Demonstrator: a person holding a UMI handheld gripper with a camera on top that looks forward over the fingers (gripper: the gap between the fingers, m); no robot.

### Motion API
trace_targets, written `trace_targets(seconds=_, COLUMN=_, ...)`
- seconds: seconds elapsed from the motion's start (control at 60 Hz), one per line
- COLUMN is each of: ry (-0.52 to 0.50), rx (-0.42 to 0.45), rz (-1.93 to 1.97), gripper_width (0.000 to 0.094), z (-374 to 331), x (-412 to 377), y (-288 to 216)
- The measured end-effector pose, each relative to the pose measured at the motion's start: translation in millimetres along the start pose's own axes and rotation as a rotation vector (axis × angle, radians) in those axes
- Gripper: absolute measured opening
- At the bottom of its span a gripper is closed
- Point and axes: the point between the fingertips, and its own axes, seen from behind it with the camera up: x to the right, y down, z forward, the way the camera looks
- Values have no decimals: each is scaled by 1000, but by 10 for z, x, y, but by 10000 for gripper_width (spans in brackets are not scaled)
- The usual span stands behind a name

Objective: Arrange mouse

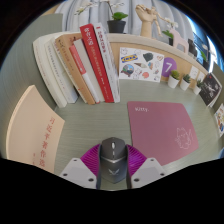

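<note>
A grey and black computer mouse (113, 155) sits between my gripper's (113, 166) two fingers, its nose pointing ahead. The magenta pads (92, 158) press on both its sides, so the gripper is shut on the mouse. A pink mouse mat (162, 128) lies on the green desk (95, 120) just ahead and to the right of the fingers. The mouse is held just short of the mat's near left corner.
A row of leaning books (85, 68) stands ahead on the left. A tan booklet (33, 130) lies at the left. Cards and pictures (140, 64), small potted plants (176, 78) and a wooden hand model (148, 17) line the back and right.
</note>
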Motion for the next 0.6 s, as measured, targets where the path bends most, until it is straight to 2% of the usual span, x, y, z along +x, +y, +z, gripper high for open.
trace_targets(seconds=0.05, ry=-2, rx=1, rz=-2, gripper_width=319, z=-2, x=-4, y=-1)
trace_targets(seconds=0.217, ry=-19, rx=-20, rz=-31, gripper_width=320, z=-25, x=-44, y=16)
trace_targets(seconds=0.317, ry=-44, rx=15, rz=-97, gripper_width=321, z=-297, x=-192, y=-144)
trace_targets(seconds=0.417, ry=-70, rx=109, rz=-125, gripper_width=321, z=-817, x=-313, y=-561)
trace_targets(seconds=0.6, ry=-83, rx=330, rz=-108, gripper_width=323, z=-1684, x=-133, y=-1679)
